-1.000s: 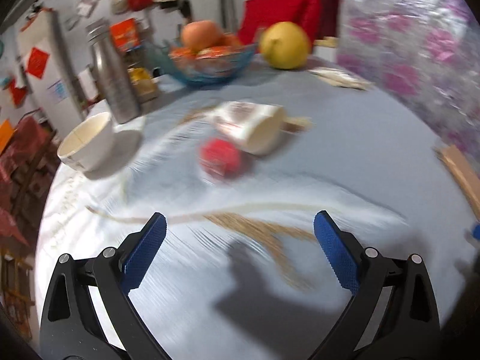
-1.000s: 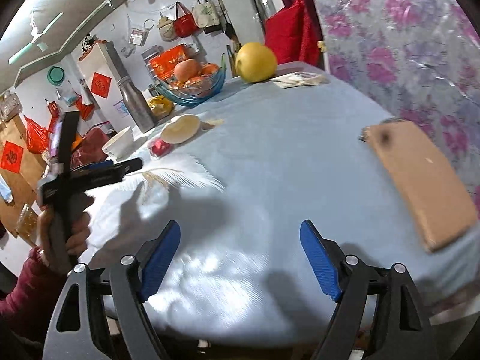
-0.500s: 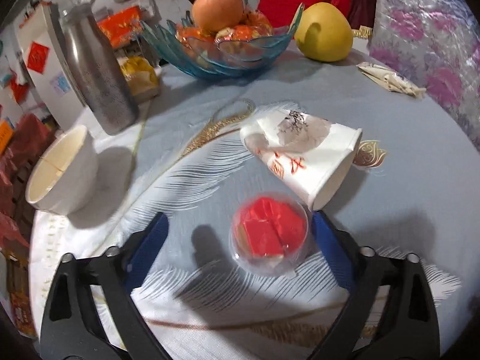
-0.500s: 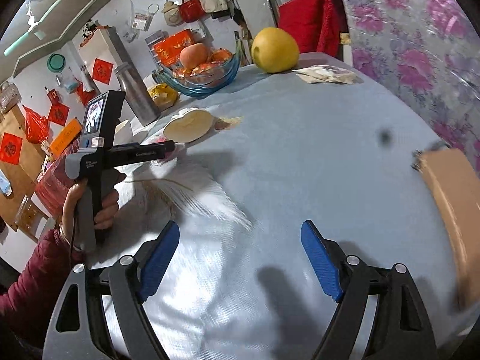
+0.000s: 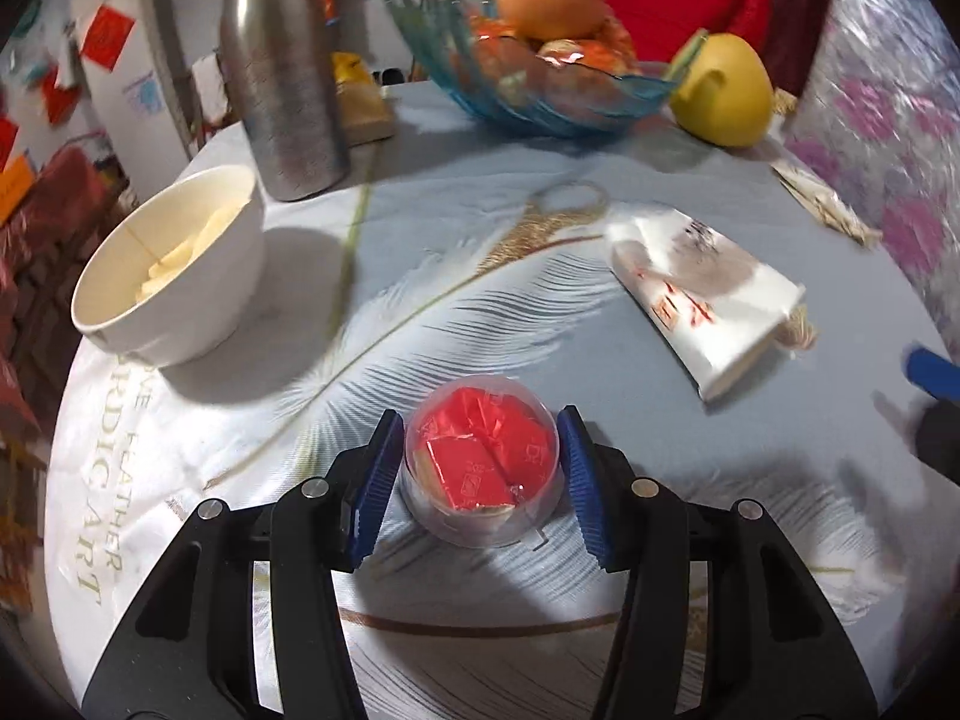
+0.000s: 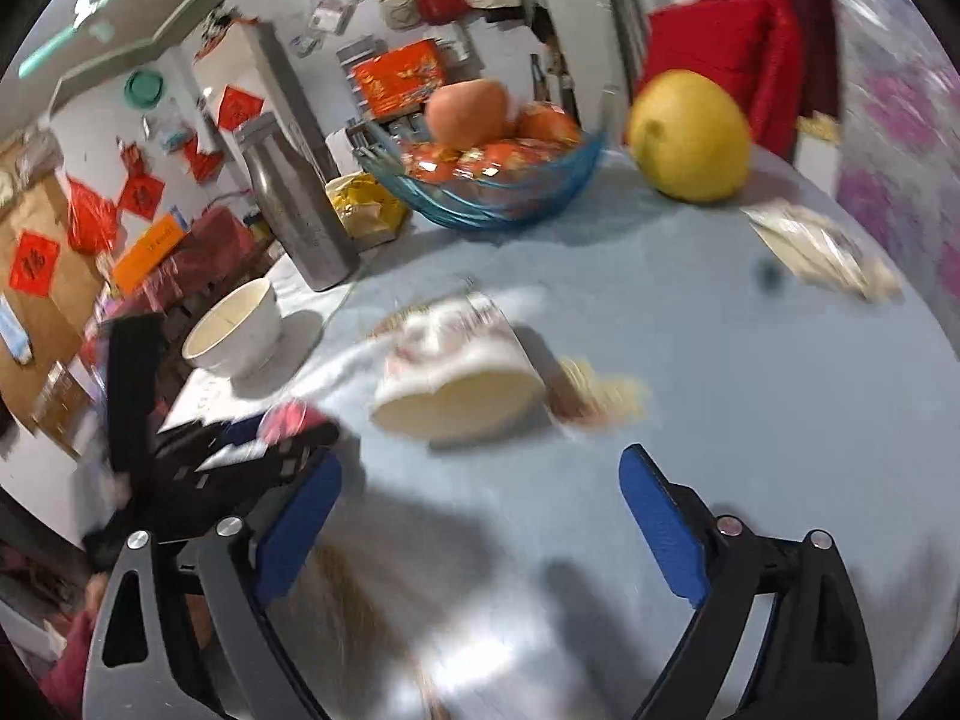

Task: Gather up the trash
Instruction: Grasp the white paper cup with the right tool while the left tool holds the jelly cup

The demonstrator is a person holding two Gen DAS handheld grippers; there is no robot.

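On the round table (image 5: 690, 552) with its pale blue feather-print cloth we list, largest first: a blue glass fruit bowl (image 5: 540, 102) at the far side; a steel flask (image 5: 282, 72) left of it; a yellow pomelo (image 5: 723, 90) right of the bowl; a white bowl (image 5: 174, 276) near the left edge; a crushed paper cup (image 5: 702, 300) lying on its side; a small clear plastic cup (image 5: 482, 459) of red wrappers. We note the left gripper (image 5: 480, 480) has just been closing, its blue pads against the cup's sides. We note the right gripper (image 6: 480, 534) spread wide, just been opening, nothing between its fingers, short of the paper cup.
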